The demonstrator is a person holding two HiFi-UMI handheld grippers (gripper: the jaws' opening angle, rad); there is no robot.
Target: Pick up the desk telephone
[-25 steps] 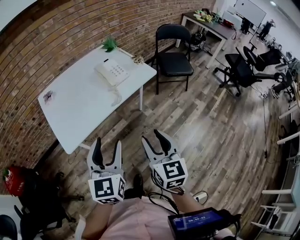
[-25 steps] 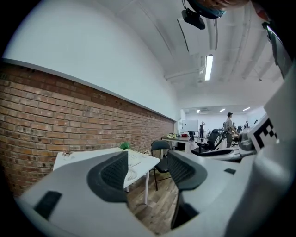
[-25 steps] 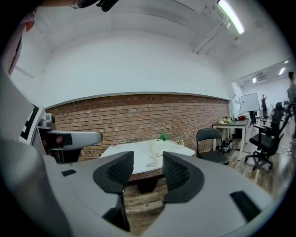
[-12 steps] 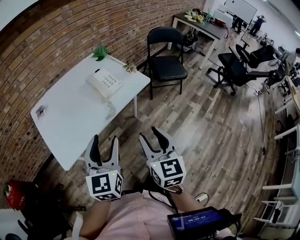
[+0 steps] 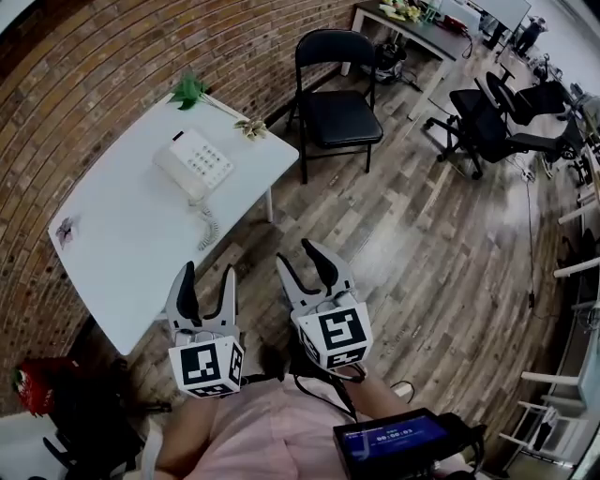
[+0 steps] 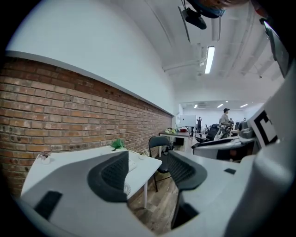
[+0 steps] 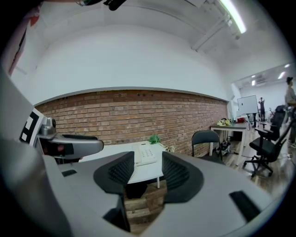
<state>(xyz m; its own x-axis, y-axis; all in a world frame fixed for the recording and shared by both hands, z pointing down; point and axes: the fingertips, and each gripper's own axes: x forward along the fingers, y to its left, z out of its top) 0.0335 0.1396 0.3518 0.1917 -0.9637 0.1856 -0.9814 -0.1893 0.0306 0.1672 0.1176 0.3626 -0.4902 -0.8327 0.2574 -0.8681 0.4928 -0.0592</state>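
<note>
A white desk telephone (image 5: 193,164) with a coiled cord lies on the white table (image 5: 122,244) by the brick wall; it also shows as the telephone (image 7: 146,153) straight ahead in the right gripper view. In the left gripper view only a sliver of the telephone (image 6: 132,164) peeks past the left jaw. My left gripper (image 5: 205,285) and right gripper (image 5: 303,262) are held side by side over the wooden floor, short of the table's near edge. Both are open and empty, well away from the phone.
A small green plant (image 5: 188,91) and a dried sprig (image 5: 251,128) sit at the table's far corner. A black folding chair (image 5: 334,103) stands right of the table, office chairs (image 5: 494,127) and another desk (image 5: 422,28) farther off. A red object (image 5: 31,389) lies at lower left.
The table and telephone have drawn closer and shifted left in the head view. Both grippers have advanced together toward the table, jaws unchanged.
</note>
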